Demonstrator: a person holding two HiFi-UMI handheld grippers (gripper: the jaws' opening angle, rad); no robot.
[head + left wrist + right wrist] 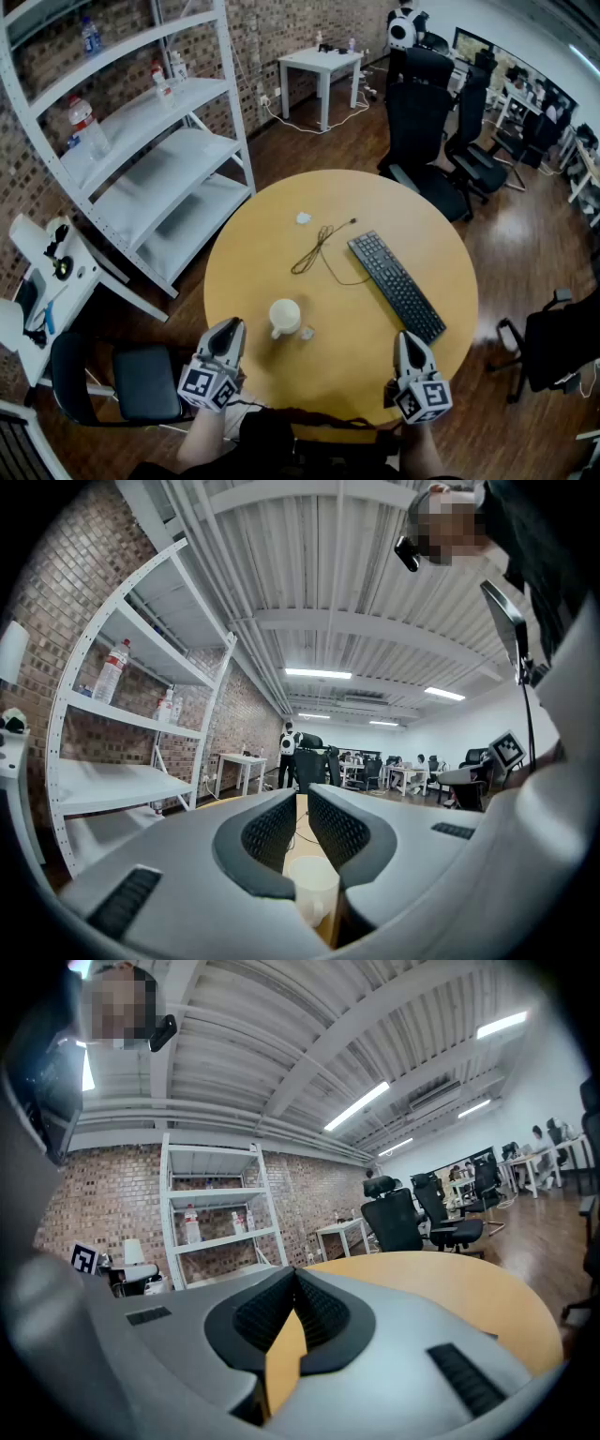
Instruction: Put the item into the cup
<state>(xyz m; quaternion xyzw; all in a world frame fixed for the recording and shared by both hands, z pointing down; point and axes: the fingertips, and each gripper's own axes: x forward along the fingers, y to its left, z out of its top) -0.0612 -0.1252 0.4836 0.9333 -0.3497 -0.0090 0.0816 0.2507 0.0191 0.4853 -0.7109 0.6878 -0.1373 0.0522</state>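
A white cup (284,317) stands on the round yellow table (281,202), near its front edge. A small pale item (307,333) lies right beside the cup on its right. Another small white item (303,217) lies farther back. My left gripper (226,330) hovers at the table's front left, just left of the cup, with only a narrow gap between its jaws and nothing in it. In the left gripper view the cup (314,888) shows low between the fingers of the left gripper (302,794). My right gripper (410,339) is at the front right, shut and empty; in its own view the right gripper (293,1274) has its pads touching.
A black keyboard (397,284) lies diagonally on the table's right half, with a thin dark cable (319,248) looped in the middle. A white shelf rack (159,159) stands at the left, black office chairs (422,122) behind the table, and a dark chair (145,380) at the front left.
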